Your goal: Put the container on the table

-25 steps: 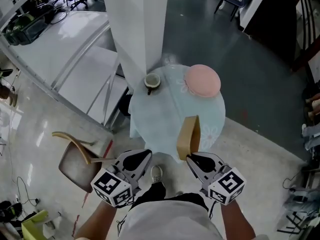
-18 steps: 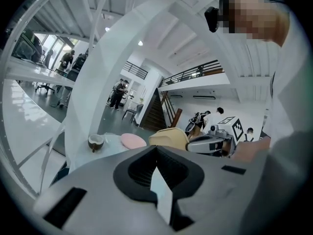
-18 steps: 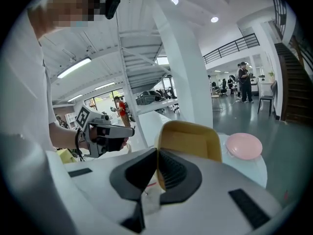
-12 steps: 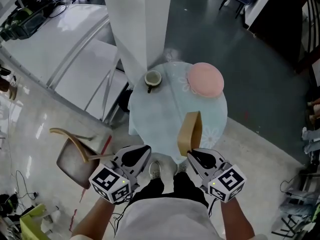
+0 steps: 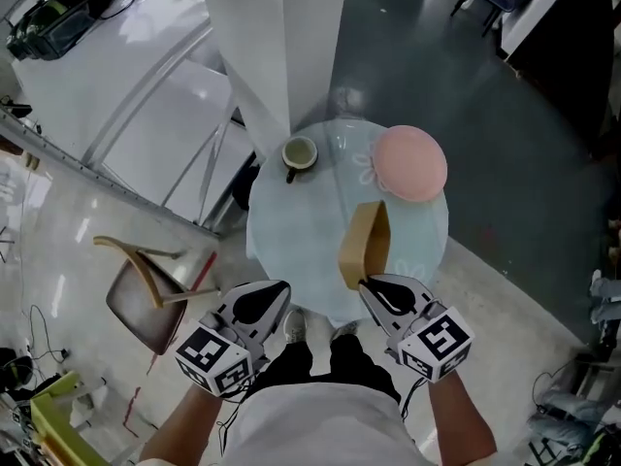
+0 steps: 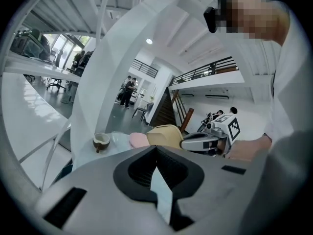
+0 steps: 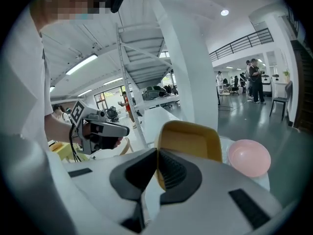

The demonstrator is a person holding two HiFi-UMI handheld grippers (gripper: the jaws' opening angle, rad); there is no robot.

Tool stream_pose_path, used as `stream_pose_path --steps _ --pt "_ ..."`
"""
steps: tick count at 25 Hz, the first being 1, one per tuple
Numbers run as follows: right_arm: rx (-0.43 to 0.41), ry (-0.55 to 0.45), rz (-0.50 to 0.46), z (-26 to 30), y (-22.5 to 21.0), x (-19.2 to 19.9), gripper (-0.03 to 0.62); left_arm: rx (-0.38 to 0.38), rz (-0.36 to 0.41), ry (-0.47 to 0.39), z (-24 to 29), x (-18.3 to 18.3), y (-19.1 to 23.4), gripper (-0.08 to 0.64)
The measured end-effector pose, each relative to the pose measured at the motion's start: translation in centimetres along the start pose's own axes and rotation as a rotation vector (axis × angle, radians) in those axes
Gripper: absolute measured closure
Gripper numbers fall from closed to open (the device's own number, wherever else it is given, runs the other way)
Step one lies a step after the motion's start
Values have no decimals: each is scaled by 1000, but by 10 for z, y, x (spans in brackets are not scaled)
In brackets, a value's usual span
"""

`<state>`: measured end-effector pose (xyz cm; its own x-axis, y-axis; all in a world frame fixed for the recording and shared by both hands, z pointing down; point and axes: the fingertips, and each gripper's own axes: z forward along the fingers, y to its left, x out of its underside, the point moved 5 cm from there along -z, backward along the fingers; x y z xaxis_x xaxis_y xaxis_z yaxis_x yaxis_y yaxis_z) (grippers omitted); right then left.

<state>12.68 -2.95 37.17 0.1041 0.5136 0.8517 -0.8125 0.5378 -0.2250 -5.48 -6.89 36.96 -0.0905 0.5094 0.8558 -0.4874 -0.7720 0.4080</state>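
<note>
A tan-yellow container point(image 5: 365, 244) hangs on edge above the near rim of the round glass table point(image 5: 291, 236). My right gripper point(image 5: 372, 294) is shut on the container's near wall; in the right gripper view the container point(image 7: 191, 142) rises just past the closed jaws. My left gripper point(image 5: 260, 301) is held low to the left of it, over the floor at the table's near edge, shut with nothing in it. From the left gripper view the container point(image 6: 164, 136) and the right gripper point(image 6: 198, 142) show to the right.
On the table stand a pink bowl point(image 5: 410, 162) at the far right and a small cup point(image 5: 299, 152) at the far left. A white pillar point(image 5: 283, 37) rises behind the table. A wooden chair point(image 5: 146, 284) stands left of me on the floor.
The view has shifted slightly as I step closer to the table. The container stays clamped in my right gripper, now a little further over the tabletop.
</note>
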Motion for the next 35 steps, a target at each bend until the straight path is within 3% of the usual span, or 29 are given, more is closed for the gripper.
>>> stream_pose_path --steps 17,35 --pt "-175 107 -92 55 -84 1 558 -207 -104 -28 45 2 22 538" --pt "-202 254 -205 132 -91 26 558 -249 -173 -25 38 25 55 538"
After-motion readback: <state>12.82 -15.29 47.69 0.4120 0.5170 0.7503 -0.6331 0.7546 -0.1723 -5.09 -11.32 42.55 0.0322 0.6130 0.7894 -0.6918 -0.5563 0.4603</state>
